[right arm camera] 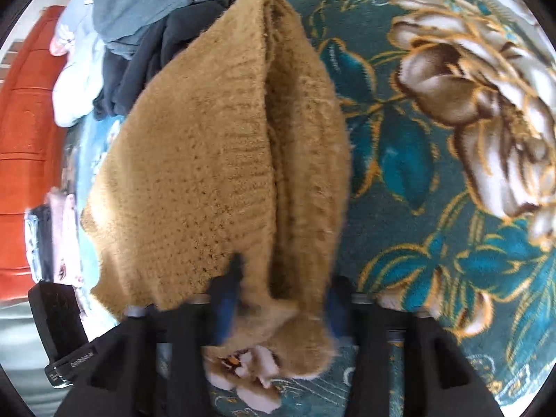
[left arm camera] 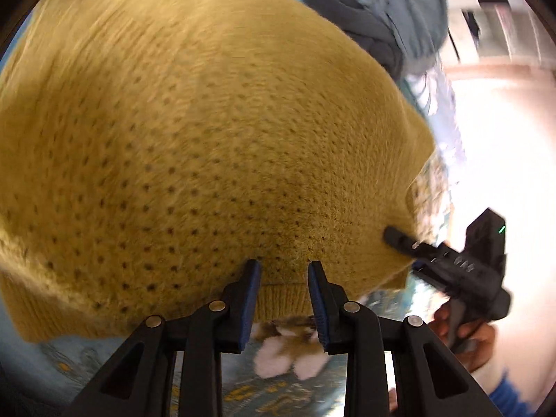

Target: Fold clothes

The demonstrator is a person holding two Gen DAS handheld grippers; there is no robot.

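A mustard-yellow knit sweater [left arm camera: 194, 132] with a dotted eyelet pattern fills the left wrist view, its ribbed hem nearest me. My left gripper [left arm camera: 284, 278] is open, its blue-padded fingers standing at either side of the hem edge. My right gripper [left arm camera: 396, 239] shows at the sweater's right corner in that view. In the right wrist view the sweater [right arm camera: 222, 160] hangs doubled in a fold, and my right gripper [right arm camera: 281, 299] has its fingers apart with a bunch of the knit lying between them. The view is blurred.
A teal blanket with large cream and brown flowers [right arm camera: 434, 160] covers the surface. A heap of dark and grey-blue clothes [right arm camera: 146, 24] lies beyond the sweater, also seen in the left wrist view [left arm camera: 389, 10]. A red wooden board [right arm camera: 24, 121] runs along the left.
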